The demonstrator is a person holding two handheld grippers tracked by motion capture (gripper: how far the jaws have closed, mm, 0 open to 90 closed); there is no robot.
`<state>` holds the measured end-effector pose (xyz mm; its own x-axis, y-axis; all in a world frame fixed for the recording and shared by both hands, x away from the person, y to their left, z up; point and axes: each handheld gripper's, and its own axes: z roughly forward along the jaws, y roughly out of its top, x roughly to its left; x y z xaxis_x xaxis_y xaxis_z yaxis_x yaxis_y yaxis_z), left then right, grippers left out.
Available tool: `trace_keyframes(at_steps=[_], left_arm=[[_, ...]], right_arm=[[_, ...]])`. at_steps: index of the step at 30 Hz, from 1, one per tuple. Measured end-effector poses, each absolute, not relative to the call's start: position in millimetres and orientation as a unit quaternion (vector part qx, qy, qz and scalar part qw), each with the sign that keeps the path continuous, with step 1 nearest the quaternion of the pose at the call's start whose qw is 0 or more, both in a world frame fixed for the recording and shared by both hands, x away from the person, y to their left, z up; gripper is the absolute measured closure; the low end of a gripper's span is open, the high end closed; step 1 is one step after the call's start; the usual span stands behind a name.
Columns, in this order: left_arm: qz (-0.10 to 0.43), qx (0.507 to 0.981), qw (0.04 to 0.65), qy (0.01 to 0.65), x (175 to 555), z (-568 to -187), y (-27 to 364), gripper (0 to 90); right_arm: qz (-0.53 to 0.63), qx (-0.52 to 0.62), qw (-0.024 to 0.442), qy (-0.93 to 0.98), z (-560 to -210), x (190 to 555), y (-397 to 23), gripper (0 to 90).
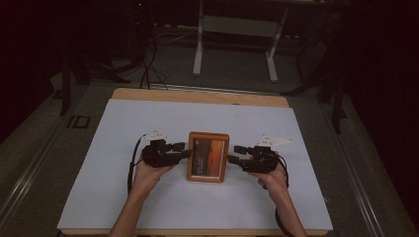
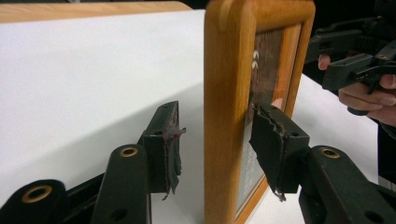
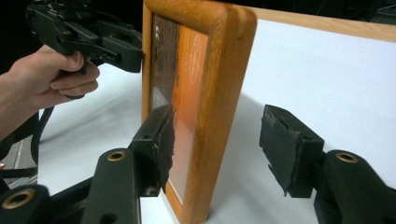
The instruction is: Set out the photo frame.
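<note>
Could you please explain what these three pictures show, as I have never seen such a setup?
A person sits at a white-covered wooden table, holding hand-operated black tongs in each hand. The high view looks down from above: the left tongs and right tongs flank a wooden-framed picture with an orange image lying on the table. The other two pictures come from cameras riding on each pair of tongs. Each shows its open jaws straddling one edge of the frame, not yet clamped.
</note>
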<state>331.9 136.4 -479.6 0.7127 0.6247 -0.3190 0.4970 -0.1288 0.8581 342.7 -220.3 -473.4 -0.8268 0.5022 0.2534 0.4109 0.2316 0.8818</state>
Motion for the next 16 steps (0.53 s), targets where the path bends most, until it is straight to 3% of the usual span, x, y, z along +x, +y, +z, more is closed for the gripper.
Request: trace_keyframes(at_steps=[16], left_arm=[[0.142,0.751,0.495,0.413,318.7,-459.7,164.0,48.1]], right_arm=[[0.512,0.317,0.08,0.794,-463.0,339.4,-256.2,42.3]])
